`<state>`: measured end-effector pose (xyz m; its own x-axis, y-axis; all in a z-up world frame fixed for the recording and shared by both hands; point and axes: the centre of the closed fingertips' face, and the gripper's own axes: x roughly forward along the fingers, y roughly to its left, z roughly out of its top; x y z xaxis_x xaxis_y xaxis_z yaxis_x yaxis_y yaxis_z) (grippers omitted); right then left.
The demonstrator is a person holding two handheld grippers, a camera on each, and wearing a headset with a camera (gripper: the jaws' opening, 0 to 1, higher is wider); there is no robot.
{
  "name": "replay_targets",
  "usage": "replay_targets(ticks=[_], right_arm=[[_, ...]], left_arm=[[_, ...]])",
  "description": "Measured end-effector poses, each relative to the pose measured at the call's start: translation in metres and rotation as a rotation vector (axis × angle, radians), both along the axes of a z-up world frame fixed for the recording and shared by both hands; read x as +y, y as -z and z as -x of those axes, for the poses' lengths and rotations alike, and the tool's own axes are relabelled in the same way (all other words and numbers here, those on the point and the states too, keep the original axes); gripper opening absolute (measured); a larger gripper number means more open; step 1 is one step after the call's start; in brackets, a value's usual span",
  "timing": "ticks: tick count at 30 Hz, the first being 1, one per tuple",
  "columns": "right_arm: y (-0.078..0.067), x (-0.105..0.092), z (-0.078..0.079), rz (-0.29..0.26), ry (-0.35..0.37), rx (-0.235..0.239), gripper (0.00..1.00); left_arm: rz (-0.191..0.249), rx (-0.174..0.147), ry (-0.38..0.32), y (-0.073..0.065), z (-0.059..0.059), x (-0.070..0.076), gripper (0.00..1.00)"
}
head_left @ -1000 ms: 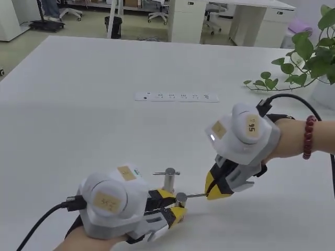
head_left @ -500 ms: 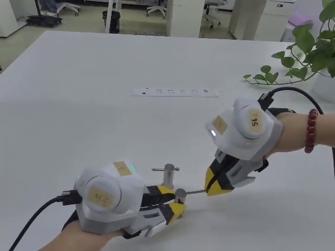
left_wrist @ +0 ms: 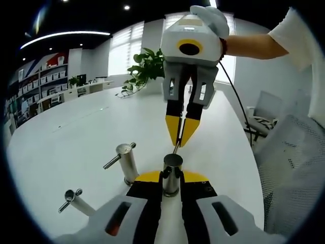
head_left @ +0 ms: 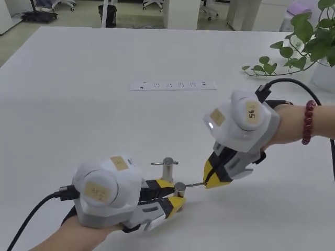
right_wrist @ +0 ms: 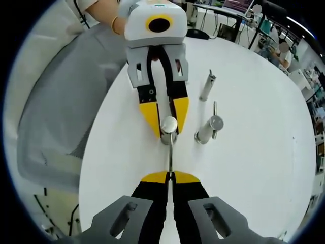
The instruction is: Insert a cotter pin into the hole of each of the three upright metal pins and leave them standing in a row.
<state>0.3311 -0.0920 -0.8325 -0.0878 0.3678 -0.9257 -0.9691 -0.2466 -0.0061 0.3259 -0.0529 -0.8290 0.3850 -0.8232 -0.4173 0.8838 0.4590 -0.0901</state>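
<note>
the whole head view has slid since a second ago, but that is the headset tilting. the two grippers stand in much the same relation to each other as they did then.

the left gripper (head_left: 171, 193) (left_wrist: 172, 179) (right_wrist: 166, 124) is still clenched on an upright metal pin (head_left: 179, 186) (left_wrist: 172, 170) (right_wrist: 169, 126), near the table's (head_left: 104, 78) front edge and just before the person. the right gripper (head_left: 209, 181) (right_wrist: 170, 177) (left_wrist: 183, 133) has its jaws closed on the tail of a cotter pin (head_left: 194, 184) (right_wrist: 170, 152) (left_wrist: 176, 147), held level with its free end at the side of that pin's head. the cotter pin's exposed length looks about the same as before, so i judge the insertion has barely advanced. whether the tip is already inside the hole cannot be told.

just behind the held pin, a second metal pin (head_left: 168, 167) (left_wrist: 127, 163) (right_wrist: 205, 132) stands upright with a cotter pin crossing its head. a third metal pin (left_wrist: 77, 202) (right_wrist: 208, 85) lies further toward the left side, also with a cotter through it. whether it stands straight is unclear through the fisheye.

so this looks like the last of three. what remains is pushing the cotter through, letting go of both, and checking the row.
</note>
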Motion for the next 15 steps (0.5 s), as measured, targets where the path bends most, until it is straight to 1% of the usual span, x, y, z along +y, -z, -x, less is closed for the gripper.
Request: replay_targets(ticks=[3, 9, 15], right_arm=[[0.0007, -0.0004, 0.0001, -0.003, 0.003, 0.002, 0.03], [0.0011, 0.0004, 0.0033, -0.009, -0.002, 0.009, 0.03], [-0.0003, 0.0016, 0.0074, -0.014, -0.009, 0.015, 0.03]], left_arm=[[0.002, 0.005, 0.000, 0.0002, 0.0001, 0.0001, 0.11], [0.001, 0.005, 0.003, 0.0001, 0.0007, 0.0004, 0.11], [0.001, 0.011, -0.011, 0.0010, 0.0009, 0.0008, 0.12]])
